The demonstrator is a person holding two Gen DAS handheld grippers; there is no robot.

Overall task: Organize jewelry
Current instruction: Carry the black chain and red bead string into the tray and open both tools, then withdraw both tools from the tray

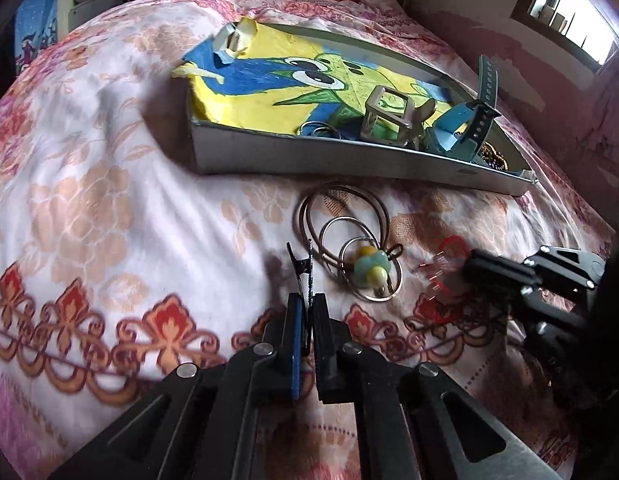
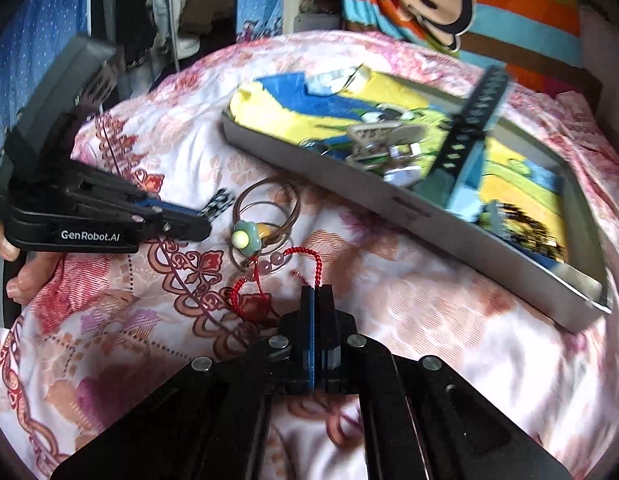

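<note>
Plainly, the only readable writing is "GenRobot.AI" in white on the side of the left gripper point(image 2: 203, 226), seen from the right wrist camera beside the person's fingers point(image 2: 21, 280). That left gripper point(image 1: 309, 300) is pinched shut on a black hair clip point(image 1: 303, 268), whose far end sticks out past the tips. The right gripper point(image 2: 317, 290) is closed on a red beaded cord bracelet point(image 2: 269, 264); from the left wrist view the bracelet point(image 1: 449, 256) is blurred. Between them lie thin bangles point(image 1: 341, 220) with a flower-shaped bead piece point(image 1: 369, 266). Behind sits a shallow grey tray point(image 1: 309, 156) lined with a cartoon picture, holding a blue watch point(image 1: 465, 120), a metal buckle point(image 1: 389, 114) and dark beads partly cut off by its wall. Everything rests on a floral pink bedspread point(image 1: 89, 200); a window point(image 1: 569, 12) shows at upper right
</note>
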